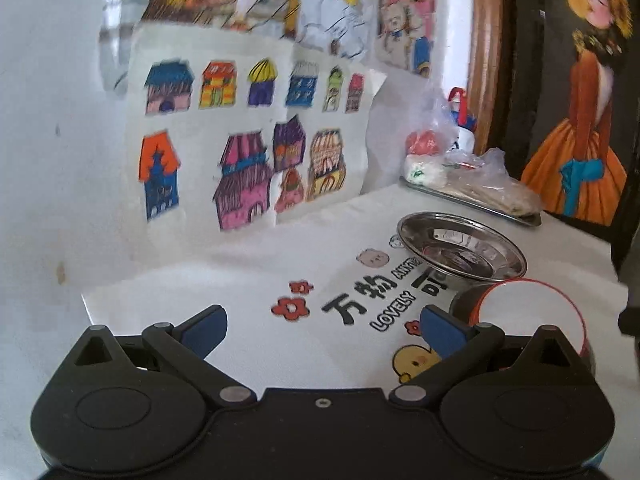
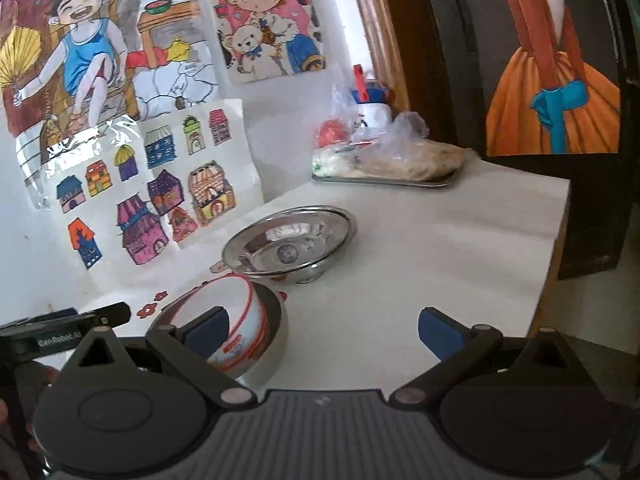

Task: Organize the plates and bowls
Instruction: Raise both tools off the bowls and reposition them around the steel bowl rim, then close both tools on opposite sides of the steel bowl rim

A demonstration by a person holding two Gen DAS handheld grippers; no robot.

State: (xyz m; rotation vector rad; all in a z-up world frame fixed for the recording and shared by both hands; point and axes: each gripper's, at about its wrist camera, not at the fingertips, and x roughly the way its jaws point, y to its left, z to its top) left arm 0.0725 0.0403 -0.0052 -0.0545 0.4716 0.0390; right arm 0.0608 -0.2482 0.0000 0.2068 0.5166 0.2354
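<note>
We see a shallow round steel bowl (image 2: 290, 240), polished and mirror-bright. Beside it a glossy white bowl with a red rim (image 2: 230, 320), its material unclear, sits inside a dull grey metal bowl (image 2: 276, 332). The white surface (image 2: 440, 248) looks matt and smooth. Crinkled clear plastic bags (image 2: 384, 148) lie on a flat metal tray (image 2: 400, 182). Our grippers are matt black plastic with blue pads.

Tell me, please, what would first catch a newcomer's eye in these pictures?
Probably the bright children's drawings taped to the wall behind the table. Next, the shiny steel plate in the middle of the white tablecloth, with a red-rimmed white bowl sitting in a steel bowl just in front of it. At the far end, a tray holds bagged food.
</note>
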